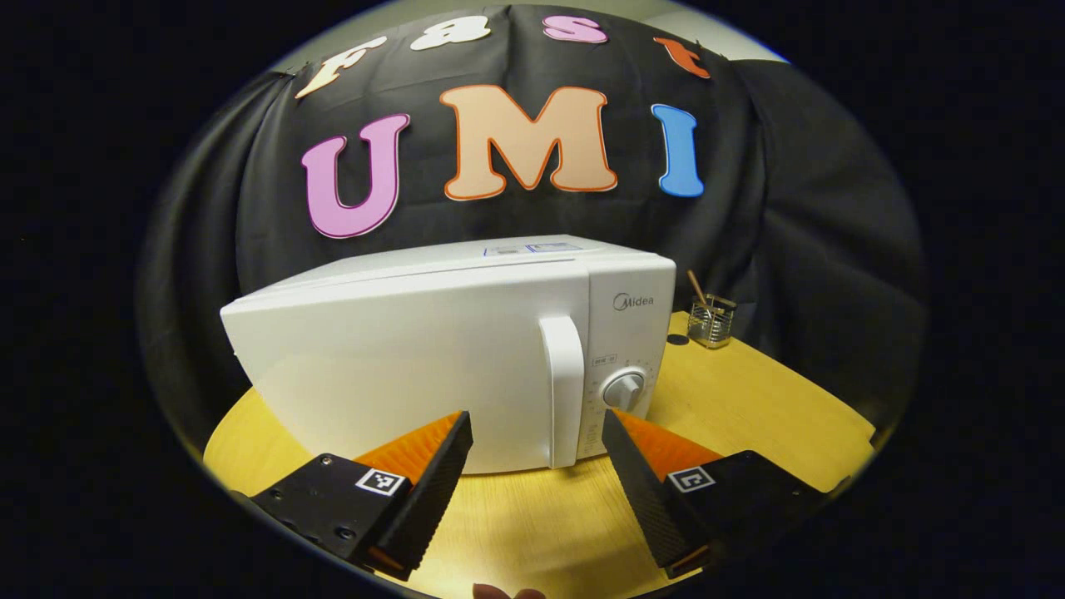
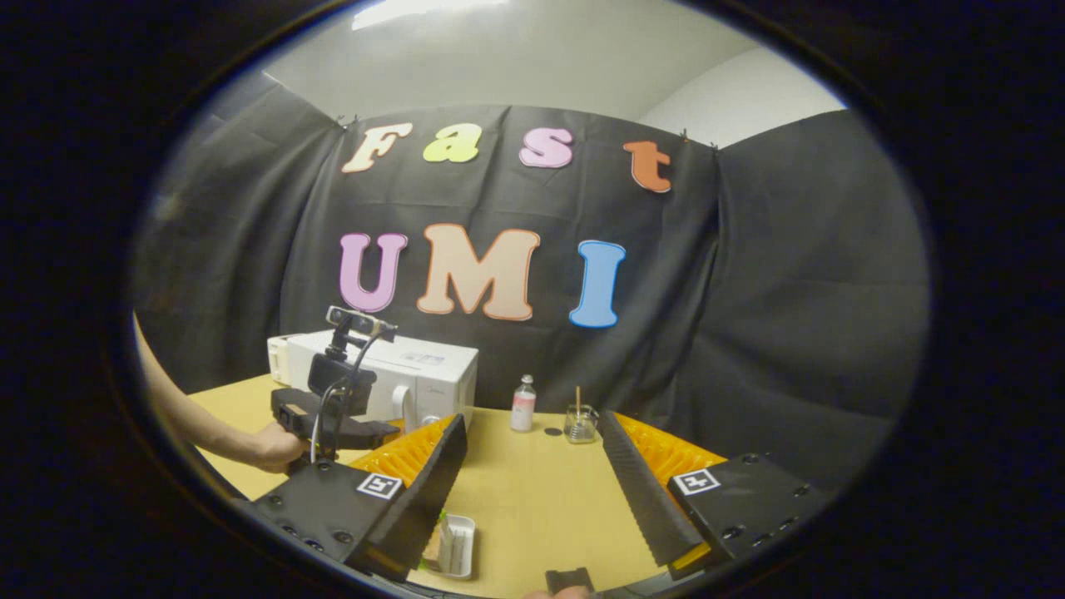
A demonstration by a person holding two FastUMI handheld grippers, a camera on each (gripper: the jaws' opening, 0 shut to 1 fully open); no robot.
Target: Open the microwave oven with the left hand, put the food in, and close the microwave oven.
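A white microwave oven point(image 1: 433, 366) stands on the wooden table with its door shut and its vertical handle point(image 1: 566, 391) toward the right side of the front. My left gripper point(image 1: 537, 428) is open a short way in front of the handle, touching nothing. In the right gripper view the microwave point(image 2: 408, 378) sits at the far left, with the left gripper point(image 2: 333, 420) held by a hand before it. My right gripper point(image 2: 532, 437) is open above the table. A small white tray of food point(image 2: 453, 545) lies below its left finger, partly hidden.
A round dial point(image 1: 624, 389) sits on the microwave's control panel. A glass holder with a stick point(image 1: 711, 320) stands to the right behind the microwave. A small white bottle point(image 2: 522, 403) and the glass holder point(image 2: 580, 423) stand near the back wall on the wooden table point(image 2: 532, 491).
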